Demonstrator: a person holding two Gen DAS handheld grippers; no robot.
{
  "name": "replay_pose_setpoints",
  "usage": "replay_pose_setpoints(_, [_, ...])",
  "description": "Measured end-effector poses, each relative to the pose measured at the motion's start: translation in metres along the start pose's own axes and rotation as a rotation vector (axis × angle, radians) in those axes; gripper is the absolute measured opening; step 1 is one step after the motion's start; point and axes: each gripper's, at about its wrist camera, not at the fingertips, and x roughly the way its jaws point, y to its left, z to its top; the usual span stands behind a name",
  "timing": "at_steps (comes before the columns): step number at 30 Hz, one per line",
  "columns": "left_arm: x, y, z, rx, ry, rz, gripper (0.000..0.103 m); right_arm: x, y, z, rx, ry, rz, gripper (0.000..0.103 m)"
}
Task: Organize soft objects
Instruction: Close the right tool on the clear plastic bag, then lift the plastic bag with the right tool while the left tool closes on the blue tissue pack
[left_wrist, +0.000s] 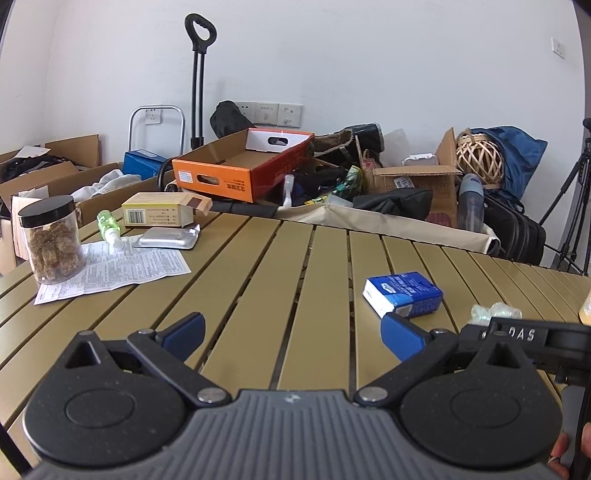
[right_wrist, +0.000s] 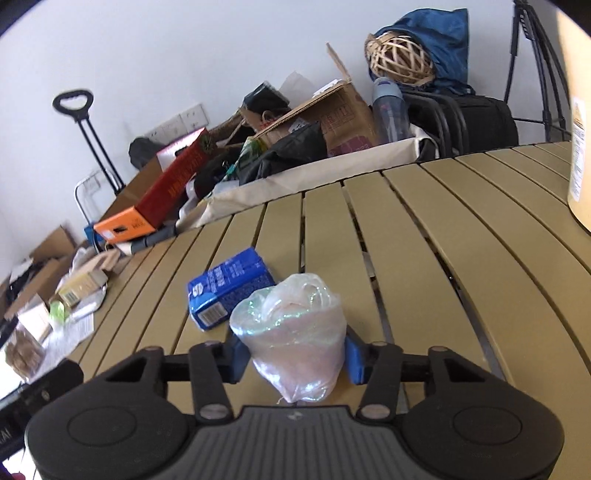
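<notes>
A crumpled iridescent plastic bag (right_wrist: 293, 343) sits between the blue pads of my right gripper (right_wrist: 293, 356), which is shut on it just above the slatted table (right_wrist: 424, 236). A blue tissue pack (right_wrist: 227, 288) lies right behind the bag. In the left wrist view the same tissue pack (left_wrist: 402, 293) lies just beyond the right fingertip of my left gripper (left_wrist: 291, 334), which is open and holds nothing. The bag's top (left_wrist: 495, 312) peeks over the right gripper's black body at the right edge.
At the table's left stand a jar of brown snacks (left_wrist: 51, 240), a paper leaflet (left_wrist: 110, 269), a silver blister pack (left_wrist: 168, 238), a green spray bottle (left_wrist: 107, 225) and a yellow box (left_wrist: 162, 210). Behind the table, an orange box (left_wrist: 240, 166) and clutter. A large container (right_wrist: 580, 158) stands at the right.
</notes>
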Motion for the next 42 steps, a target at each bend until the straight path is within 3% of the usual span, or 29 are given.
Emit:
replay_pose_setpoints(9, [0.001,-0.025,0.003,0.060,0.022,-0.050,0.103,-0.032,-0.022,0.013,0.098,-0.125,0.021,0.046])
replay_pose_setpoints(15, [0.013,-0.066,0.021,0.170,0.035,-0.062,0.103,-0.057,-0.051,0.025,0.164,-0.214,-0.010,0.046])
replay_pose_setpoints(20, [0.037,-0.098,0.031,0.178,0.096,-0.075,0.103,-0.070,-0.081,0.032,0.233,-0.251,-0.025,0.046])
replay_pose_setpoints(34, [0.123,-0.142,0.044,0.103,0.255,0.073,0.103,-0.083,-0.151,0.042,0.377,-0.313,-0.066,0.047])
replay_pose_setpoints(42, [0.155,-0.148,0.043,0.031,0.315,0.145,0.103,-0.077,-0.162,0.043,0.405,-0.304,-0.062,0.047])
